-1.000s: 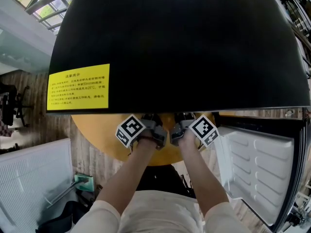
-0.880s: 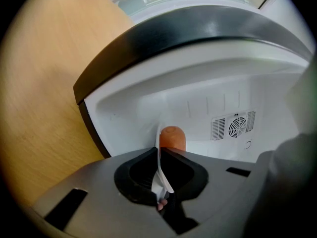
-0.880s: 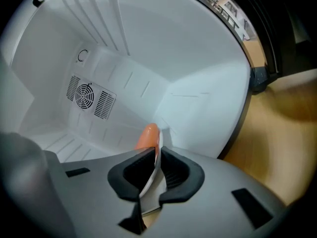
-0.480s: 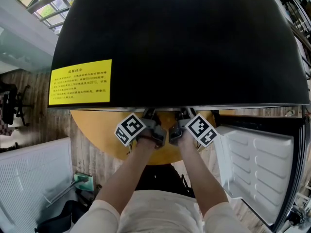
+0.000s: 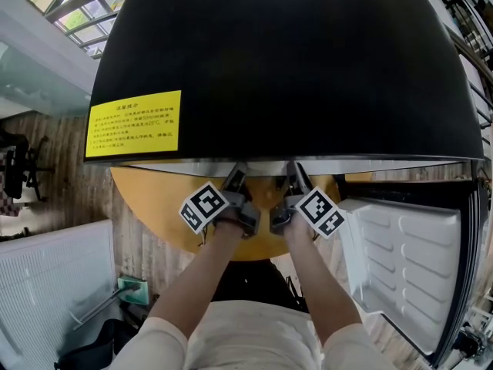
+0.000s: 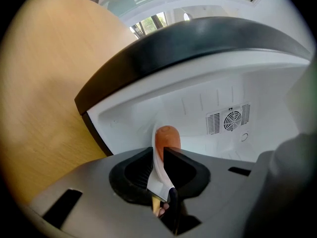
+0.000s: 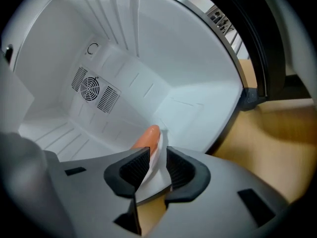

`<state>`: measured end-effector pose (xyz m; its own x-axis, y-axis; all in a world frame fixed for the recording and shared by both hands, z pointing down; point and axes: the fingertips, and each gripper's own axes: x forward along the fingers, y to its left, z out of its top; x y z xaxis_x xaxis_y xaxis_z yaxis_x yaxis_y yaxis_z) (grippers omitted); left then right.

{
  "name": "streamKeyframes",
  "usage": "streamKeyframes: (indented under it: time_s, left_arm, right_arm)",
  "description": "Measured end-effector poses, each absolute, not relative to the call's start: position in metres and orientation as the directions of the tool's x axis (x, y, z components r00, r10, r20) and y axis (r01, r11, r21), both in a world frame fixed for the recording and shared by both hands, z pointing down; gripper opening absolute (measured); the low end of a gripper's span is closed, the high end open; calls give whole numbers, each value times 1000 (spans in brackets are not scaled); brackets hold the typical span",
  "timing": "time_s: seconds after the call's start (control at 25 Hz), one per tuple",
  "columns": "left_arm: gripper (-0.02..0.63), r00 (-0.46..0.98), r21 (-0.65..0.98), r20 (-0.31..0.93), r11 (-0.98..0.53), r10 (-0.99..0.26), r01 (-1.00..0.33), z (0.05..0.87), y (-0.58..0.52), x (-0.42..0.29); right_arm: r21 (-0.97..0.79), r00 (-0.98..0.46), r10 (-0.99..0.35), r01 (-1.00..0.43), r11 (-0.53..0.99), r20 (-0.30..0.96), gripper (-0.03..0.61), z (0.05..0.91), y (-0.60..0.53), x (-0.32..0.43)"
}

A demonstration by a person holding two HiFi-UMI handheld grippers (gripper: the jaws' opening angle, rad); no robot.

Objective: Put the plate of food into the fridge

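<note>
Overhead, fridge [image 5: 293, 68] hides the plate [image 6: 160, 182] that left tool [image 6: 157, 153] and right tool [image 7: 157, 156] clamp.

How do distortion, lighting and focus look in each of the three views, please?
Head view: fisheye bulges the black fridge top into a dome; sharp, evenly lit. Left gripper view: bright white interior, dark vignetted corners, the plate rim in the left gripper soft. Right gripper view: similar brightness, the right gripper body blurred near the lens.

Wood-plank floor [image 5: 69, 187] at left, a round wooden table [image 5: 146, 206] standing on it — daylit windows [image 5: 73, 6] upper left, a black chair [image 5: 15, 168] at the edge.
</note>
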<state>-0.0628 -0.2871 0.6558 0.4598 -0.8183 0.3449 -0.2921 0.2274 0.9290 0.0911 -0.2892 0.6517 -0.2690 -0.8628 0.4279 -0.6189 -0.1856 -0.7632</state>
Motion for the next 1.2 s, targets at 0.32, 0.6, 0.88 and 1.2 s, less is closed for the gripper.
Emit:
streamKeyframes:
  time_s: [0.32, 0.6, 0.88, 1.2]
  left_arm:
    - [63, 471, 930, 338, 212, -815, -300, 641, -274, -71]
    - [42, 549, 923, 290, 77, -784, -378, 604, -243, -64]
    - [23, 628, 885, 257, -82, -735, -458, 563, -213, -50]
    - [23, 638, 651, 372, -300, -674, -697, 526, -159, -44]
  right_arm:
    - [-785, -306, -856, -597, -167, 416, 100, 640, -274, 88]
    - [-748, -352, -838, -656, -97, 418, 50, 614, -246, 79]
    - [-715, -429, -817, -698, 29, 385, 26, 572, -211, 69]
    - [-540, -475, -781, -814, 215, 405, 26, 528, -155, 58]
